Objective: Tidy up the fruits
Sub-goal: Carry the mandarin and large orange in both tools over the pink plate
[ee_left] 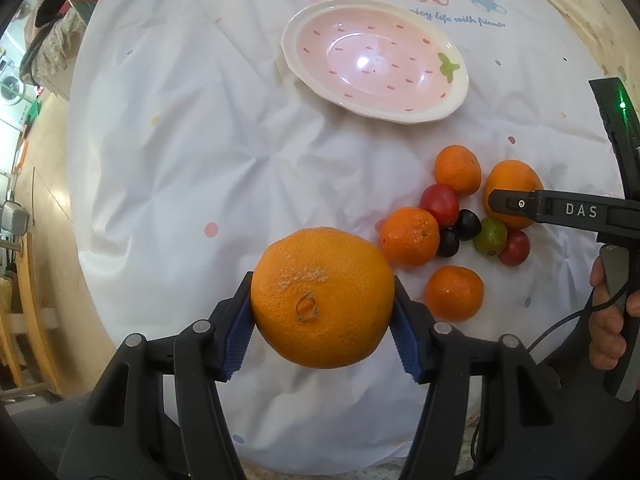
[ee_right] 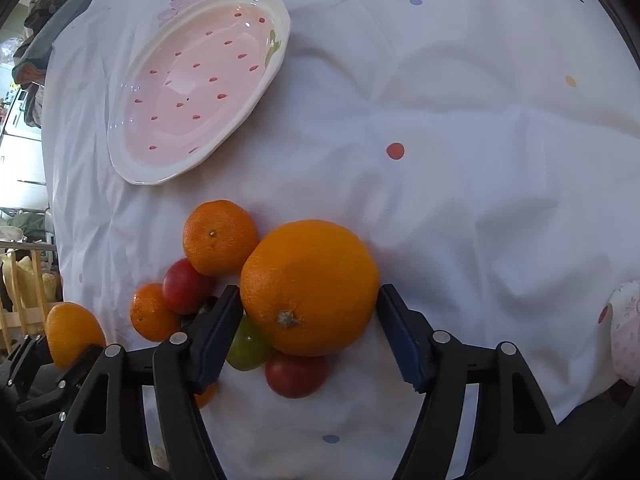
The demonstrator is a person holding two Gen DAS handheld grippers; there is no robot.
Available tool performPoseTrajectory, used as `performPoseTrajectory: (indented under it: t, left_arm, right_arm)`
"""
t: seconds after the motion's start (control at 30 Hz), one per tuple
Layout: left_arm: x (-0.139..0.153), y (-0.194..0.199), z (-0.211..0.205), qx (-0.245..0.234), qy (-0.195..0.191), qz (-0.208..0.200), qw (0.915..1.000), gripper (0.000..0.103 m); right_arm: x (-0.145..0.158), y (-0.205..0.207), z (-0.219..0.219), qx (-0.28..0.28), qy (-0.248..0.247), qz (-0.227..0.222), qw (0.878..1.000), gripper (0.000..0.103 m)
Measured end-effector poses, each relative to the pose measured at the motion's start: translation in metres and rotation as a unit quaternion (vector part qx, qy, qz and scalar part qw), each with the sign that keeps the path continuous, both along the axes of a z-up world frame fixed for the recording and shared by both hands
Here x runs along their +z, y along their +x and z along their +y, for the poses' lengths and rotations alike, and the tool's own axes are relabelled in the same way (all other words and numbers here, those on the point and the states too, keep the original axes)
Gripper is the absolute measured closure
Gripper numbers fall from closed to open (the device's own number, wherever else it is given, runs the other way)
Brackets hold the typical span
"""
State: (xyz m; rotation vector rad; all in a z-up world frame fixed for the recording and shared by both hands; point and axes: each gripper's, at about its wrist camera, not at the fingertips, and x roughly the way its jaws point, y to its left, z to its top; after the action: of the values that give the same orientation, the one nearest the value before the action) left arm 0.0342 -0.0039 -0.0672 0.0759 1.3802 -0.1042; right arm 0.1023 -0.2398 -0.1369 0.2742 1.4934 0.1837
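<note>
My left gripper [ee_left: 322,312] is shut on a large orange [ee_left: 322,300] and holds it above the white cloth. In the right wrist view this orange [ee_right: 72,334] shows at the far left. My right gripper [ee_right: 310,308] has its jaws on both sides of a second large orange [ee_right: 310,286] that rests in the fruit pile; the pads touch or nearly touch its sides. The pile holds small mandarins [ee_left: 409,236], red fruits [ee_left: 440,205], dark fruits [ee_left: 468,225] and a green one [ee_right: 248,346]. A pink strawberry-patterned plate [ee_left: 460,92] lies empty beyond.
A white tablecloth [ee_left: 180,140] with cartoon prints covers the round table. Clothes [ee_left: 60,20] hang on a chair at the far left. A wooden chair [ee_left: 24,300] stands by the table's left edge. A hand [ee_left: 608,320] holds the right gripper's handle.
</note>
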Motion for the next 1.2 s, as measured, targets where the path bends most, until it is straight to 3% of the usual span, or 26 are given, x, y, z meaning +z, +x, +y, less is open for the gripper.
performPoseTrajectory:
  t: [0.23, 0.77, 1.07, 1.2]
  left_arm:
    - [0.001, 0.001, 0.003, 0.008, 0.005, -0.010, 0.9999, 0.046]
    - [0.026, 0.000, 0.015, 0.038, 0.021, -0.083, 0.9956, 0.046]
    - [0.070, 0.016, 0.020, 0.054, 0.020, -0.142, 0.9882, 0.046]
    - [0.084, 0.032, 0.025, 0.061, 0.015, -0.150, 0.9867, 0.046]
  right_arm:
    - [0.011, -0.006, -0.010, -0.001, 0.006, -0.016, 1.000, 0.038]
    - [0.069, -0.026, -0.019, -0.008, 0.044, -0.116, 0.992, 0.039]
    - [0.107, -0.024, -0.028, -0.012, 0.072, -0.174, 0.982, 0.039]
    - [0.126, -0.013, -0.033, -0.011, 0.081, -0.195, 0.977, 0.039]
